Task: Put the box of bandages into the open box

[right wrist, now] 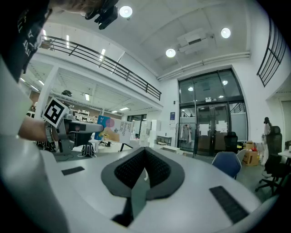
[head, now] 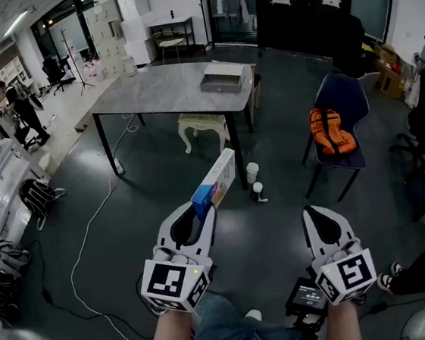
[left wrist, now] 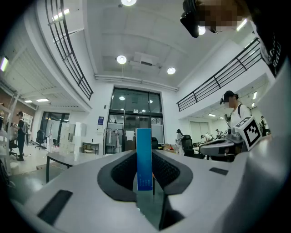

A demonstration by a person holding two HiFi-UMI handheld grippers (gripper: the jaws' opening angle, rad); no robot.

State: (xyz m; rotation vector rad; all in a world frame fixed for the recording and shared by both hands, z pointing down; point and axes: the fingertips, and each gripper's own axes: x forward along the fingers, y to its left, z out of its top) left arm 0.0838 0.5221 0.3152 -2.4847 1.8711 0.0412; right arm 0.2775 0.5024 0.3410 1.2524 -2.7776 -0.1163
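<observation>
The box of bandages [head: 215, 179], long and white with a blue end, sticks out forward from my left gripper [head: 203, 211], which is shut on it and held level above the floor. In the left gripper view the box's narrow blue edge [left wrist: 143, 157] stands upright between the dark pads. The open box [head: 223, 78], a shallow grey tray shape, lies on the far right part of the grey table [head: 159, 92], well ahead of both grippers. My right gripper [head: 314, 215] is level beside the left one, shut and empty; its pads [right wrist: 156, 167] meet at the tip. The bandage box [right wrist: 108, 129] also shows in the right gripper view.
A cream stool [head: 203, 127] stands under the table's near side, with two white cups [head: 252, 173] on the floor by a table leg. A blue chair with an orange bag [head: 331, 130] is at the right. A white cable [head: 88, 234] runs across the dark floor; backpacks [head: 39, 197] lie at left.
</observation>
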